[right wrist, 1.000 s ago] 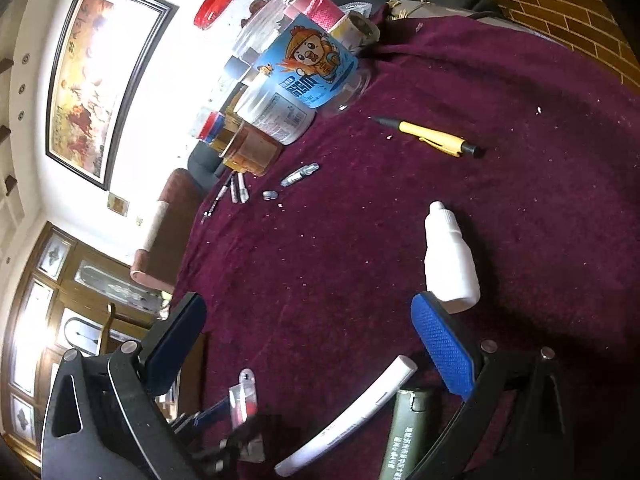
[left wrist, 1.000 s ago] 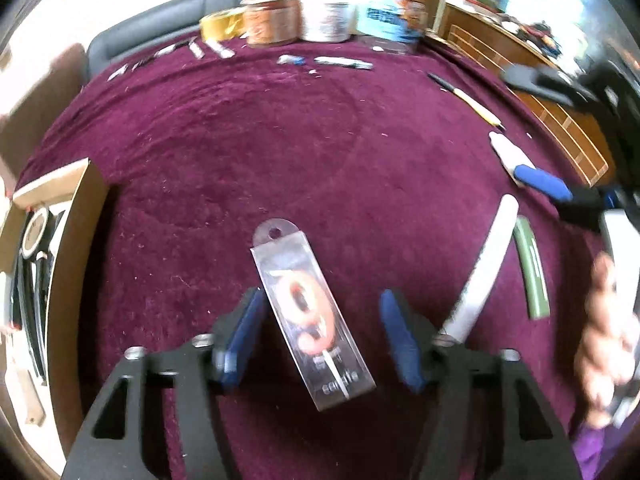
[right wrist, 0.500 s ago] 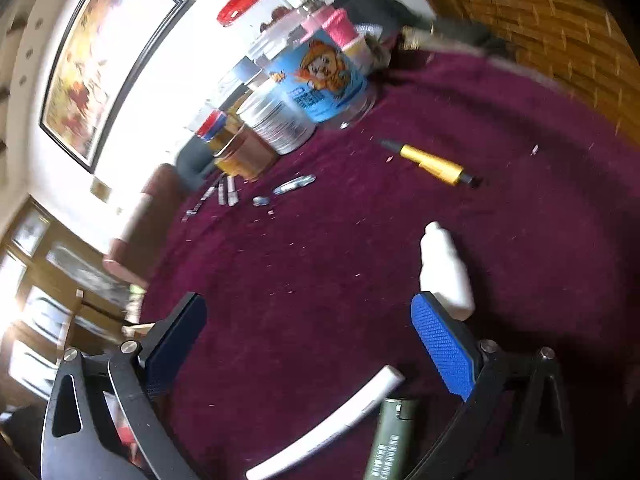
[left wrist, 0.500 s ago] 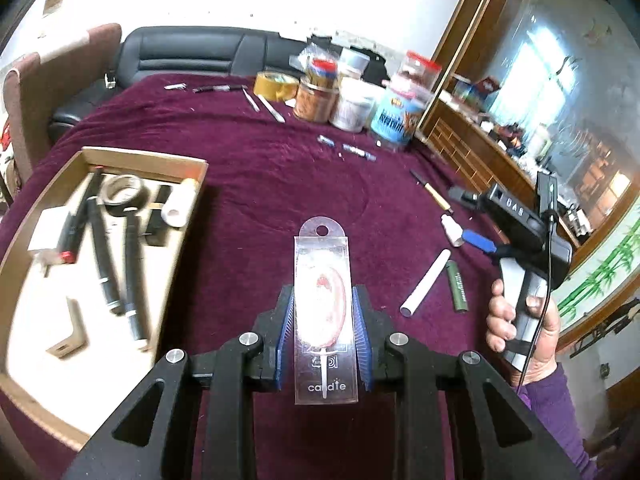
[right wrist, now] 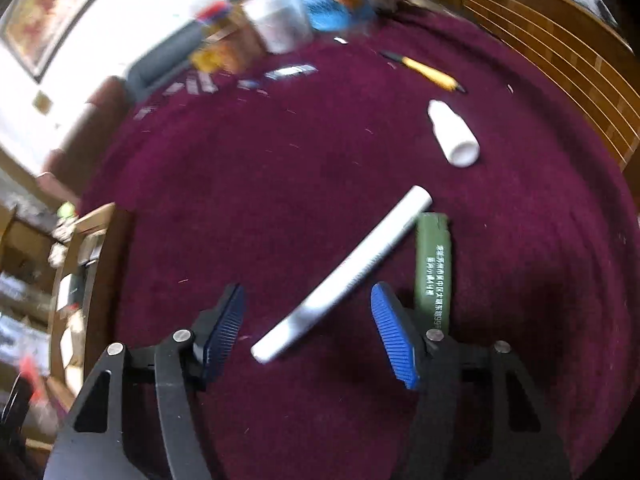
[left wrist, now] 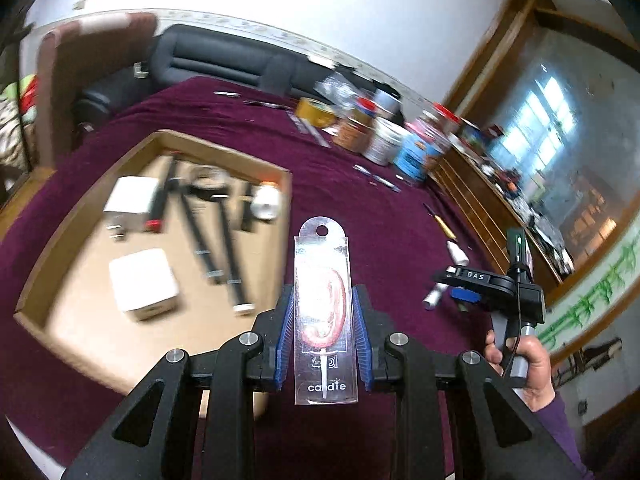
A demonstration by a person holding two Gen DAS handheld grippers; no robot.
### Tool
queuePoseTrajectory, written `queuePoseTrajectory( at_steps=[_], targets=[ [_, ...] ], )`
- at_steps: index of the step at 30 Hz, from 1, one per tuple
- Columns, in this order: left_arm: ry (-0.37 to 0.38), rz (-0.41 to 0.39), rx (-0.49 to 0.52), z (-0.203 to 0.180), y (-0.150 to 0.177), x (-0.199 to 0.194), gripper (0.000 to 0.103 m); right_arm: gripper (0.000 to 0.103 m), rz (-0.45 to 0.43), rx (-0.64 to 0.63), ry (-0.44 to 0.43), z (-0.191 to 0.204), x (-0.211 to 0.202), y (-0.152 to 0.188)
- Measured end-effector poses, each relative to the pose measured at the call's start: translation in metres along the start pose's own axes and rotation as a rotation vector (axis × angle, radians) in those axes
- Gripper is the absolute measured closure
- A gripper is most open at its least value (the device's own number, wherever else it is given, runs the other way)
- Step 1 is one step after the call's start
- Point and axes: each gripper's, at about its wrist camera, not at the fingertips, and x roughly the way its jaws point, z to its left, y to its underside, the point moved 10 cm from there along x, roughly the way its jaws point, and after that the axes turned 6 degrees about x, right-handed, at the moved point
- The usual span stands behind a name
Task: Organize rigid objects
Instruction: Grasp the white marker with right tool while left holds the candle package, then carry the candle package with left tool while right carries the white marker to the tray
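The clear plastic pack with a red number-nine candle [left wrist: 325, 320] is sitting upright between the blue pads of the left gripper [left wrist: 323, 332], whose jaws are clamping it by its long edges, the word "candle" showing at its lower end. In the left wrist view it is hanging above the maroon cloth-covered surface [left wrist: 360, 200], just beside the near right edge of a shallow wooden tray [left wrist: 80, 208]. The tray is holding two white boxes [left wrist: 142, 280], several black pens [left wrist: 216, 240] and a white roll [left wrist: 267, 202], all blurred. A cluster of jars and tins [left wrist: 384, 136] is standing at the far side of the surface. To the right, the right hand [left wrist: 524, 364] is gripping the handle of the right gripper [left wrist: 468, 288], which is hovering near a white tube.

In the right wrist view, the right gripper's [right wrist: 308, 332] jaws are standing wide apart and grasping nothing. A long white tube [right wrist: 344, 276] is lying diagonally on the surface [right wrist: 240, 184], its near end reaching between the blue pads. A green cylinder with white lettering [right wrist: 433, 264] is lying just beside it on the right, touching or nearly touching its far end. Farther off, a small white bottle [right wrist: 452, 134] and a yellow pen [right wrist: 424, 70] are lying well apart from each other. The wooden tray [right wrist: 100, 248] is showing at the left edge.
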Motion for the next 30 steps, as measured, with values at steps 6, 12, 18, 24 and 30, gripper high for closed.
queuePoseTrajectory(
  at_steps=[6,12,18,24,30],
  targets=[
    [-0.123,-0.028,-0.072,0.071,0.007,-0.03,0.079,0.082,-0.075,-0.006,0.201,-0.009,0.01,-0.007],
    [-0.227,0.005,-0.116,0.124,0.019,-0.033,0.079,0.091,-0.05,0.036,0.074,-0.01,-0.001,0.004],
    [-0.275,0.064,-0.145,0.146,0.02,-0.006,0.079,0.091,-0.011,0.01,-0.113,0.031,-0.017,0.026],
    [-0.293,0.145,-0.164,0.165,0.017,0.027,0.079,0.091,0.065,-0.074,-0.309,0.1,-0.036,0.049],
    [-0.311,0.183,-0.221,0.182,0.018,0.042,0.079,0.091,0.168,-0.205,-0.452,0.19,-0.048,0.087]
  ],
)
